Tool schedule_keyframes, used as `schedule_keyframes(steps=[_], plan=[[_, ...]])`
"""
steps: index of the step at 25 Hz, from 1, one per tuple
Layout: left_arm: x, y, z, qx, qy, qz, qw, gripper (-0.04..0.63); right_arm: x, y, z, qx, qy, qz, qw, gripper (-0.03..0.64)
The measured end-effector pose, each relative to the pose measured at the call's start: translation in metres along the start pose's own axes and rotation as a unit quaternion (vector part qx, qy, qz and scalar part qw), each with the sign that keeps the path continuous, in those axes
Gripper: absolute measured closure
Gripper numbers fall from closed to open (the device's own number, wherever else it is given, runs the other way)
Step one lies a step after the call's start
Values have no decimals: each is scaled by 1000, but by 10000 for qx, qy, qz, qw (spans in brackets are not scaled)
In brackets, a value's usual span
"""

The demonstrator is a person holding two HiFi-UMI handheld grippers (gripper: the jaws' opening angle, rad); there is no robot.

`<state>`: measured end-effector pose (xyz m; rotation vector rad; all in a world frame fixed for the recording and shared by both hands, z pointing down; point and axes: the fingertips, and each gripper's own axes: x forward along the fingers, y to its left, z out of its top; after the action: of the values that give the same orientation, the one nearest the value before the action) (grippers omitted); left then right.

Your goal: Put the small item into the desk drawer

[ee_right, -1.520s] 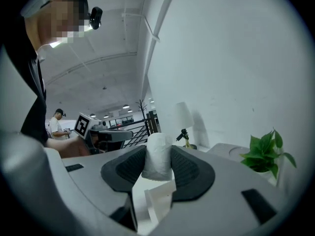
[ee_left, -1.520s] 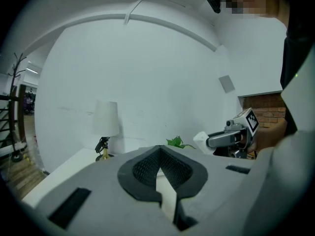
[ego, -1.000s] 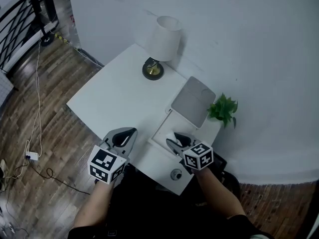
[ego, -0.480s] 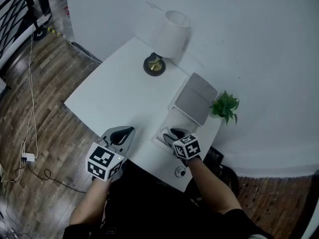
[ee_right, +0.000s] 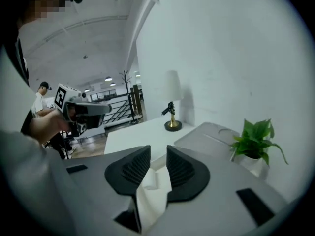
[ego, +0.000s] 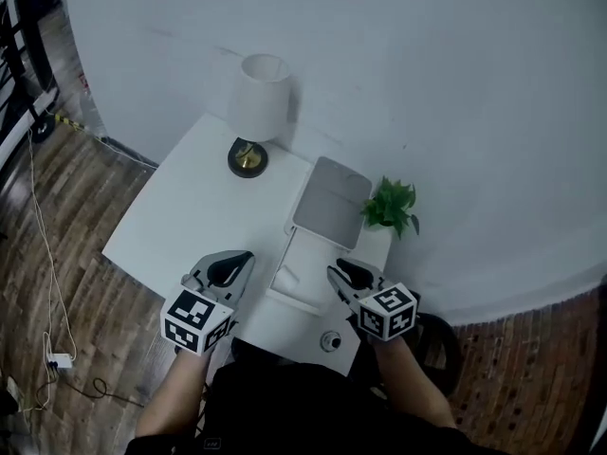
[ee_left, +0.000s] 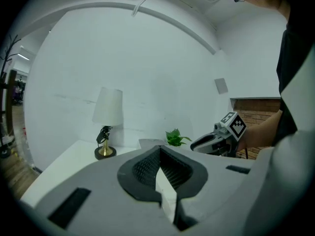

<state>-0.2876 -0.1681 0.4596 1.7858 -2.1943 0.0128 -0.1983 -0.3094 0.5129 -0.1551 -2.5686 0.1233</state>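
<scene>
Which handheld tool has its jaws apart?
The right tool, nearest the small green potted plant: its jaws have just been closing yet show an empty gap; the left tool's tips touch.

- The small item (ego: 285,275) in the drawer (ego: 313,259) is shown too small in the head view to be identified.
- In the right gripper view, it is partly covered by the fingers (ee_right: 132,168).
</scene>
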Motion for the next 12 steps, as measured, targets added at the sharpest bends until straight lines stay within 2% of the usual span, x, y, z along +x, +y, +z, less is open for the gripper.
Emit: schedule_keyframes(steps=[3, 4, 7, 12], plan=[[17, -13, 17, 160, -51, -69, 9998, 588, -55, -17, 16, 377, -638, -143, 9971, 593], [22, -17, 22, 184, -53, -72, 9998, 588, -71, -23, 21, 452, -801, -182, 9956, 603], [36, -35, 35, 232, -54, -60, 9997, 588, -115, -37, 38, 419, -1286, -216, 9906, 612], [56, -65, 56, 372, -115, -36, 9992, 588, -169, -40, 67, 147, -2206, 185, 9751, 614]])
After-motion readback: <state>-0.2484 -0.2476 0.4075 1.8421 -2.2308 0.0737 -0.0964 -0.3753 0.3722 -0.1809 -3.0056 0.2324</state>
